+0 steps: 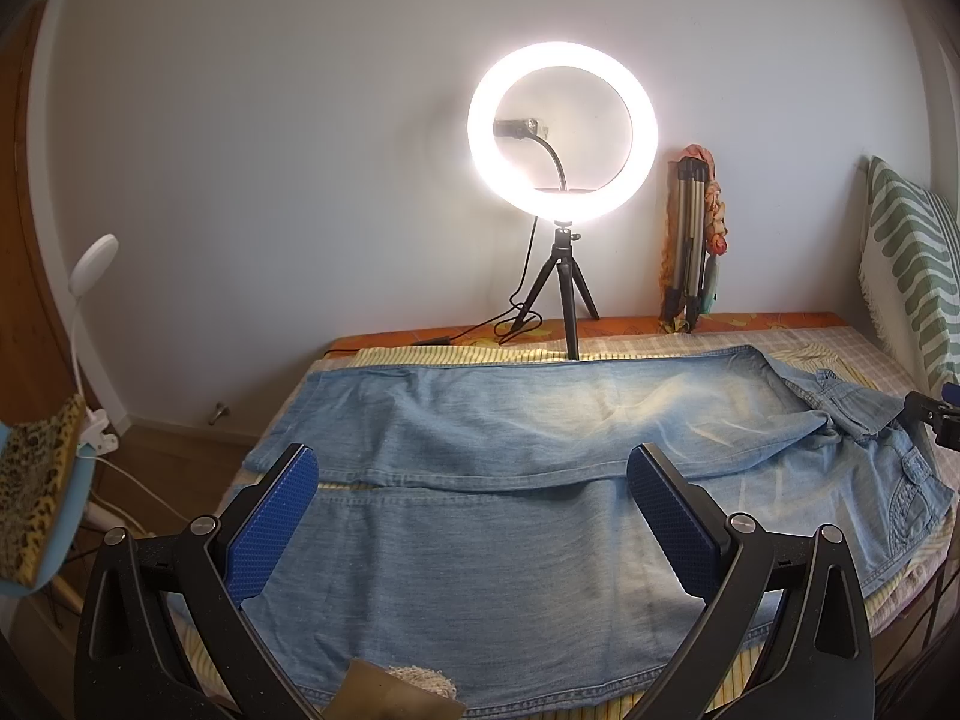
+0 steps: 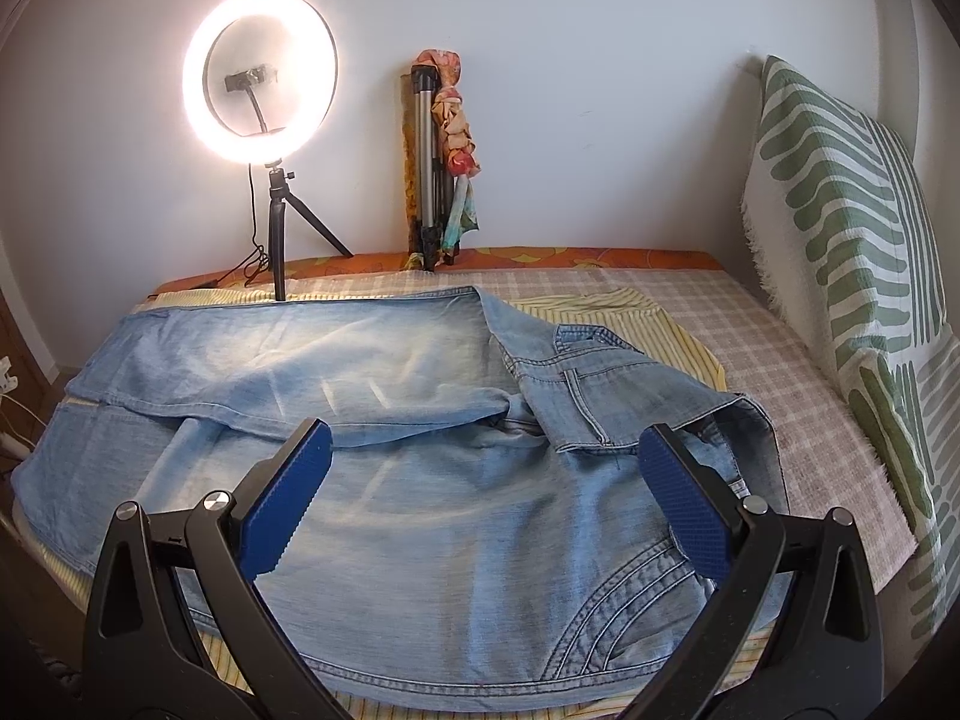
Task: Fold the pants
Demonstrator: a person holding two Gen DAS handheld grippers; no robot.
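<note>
Light blue denim pants [image 1: 480, 540] lie spread across the bed, legs running to the left and the waist at the right. The far leg rests partly over the near leg, and the waistband [image 2: 600, 384] is rumpled and folded back. My left gripper [image 1: 474, 468] hovers open over the near leg, nothing between its blue pads. My right gripper [image 2: 486, 450] hangs open above the seat and hip pocket [image 2: 624, 618], also holding nothing. A black part of the right gripper [image 1: 936, 414] shows at the right edge of the left wrist view.
A lit ring light [image 1: 561, 132] on a small tripod [image 1: 567, 294] stands at the bed's far edge by the wall. A folded tripod with a scarf [image 2: 441, 156] leans there too. A green-patterned pillow [image 2: 852, 276] stands at right. A clip lamp [image 1: 90, 276] stands at left.
</note>
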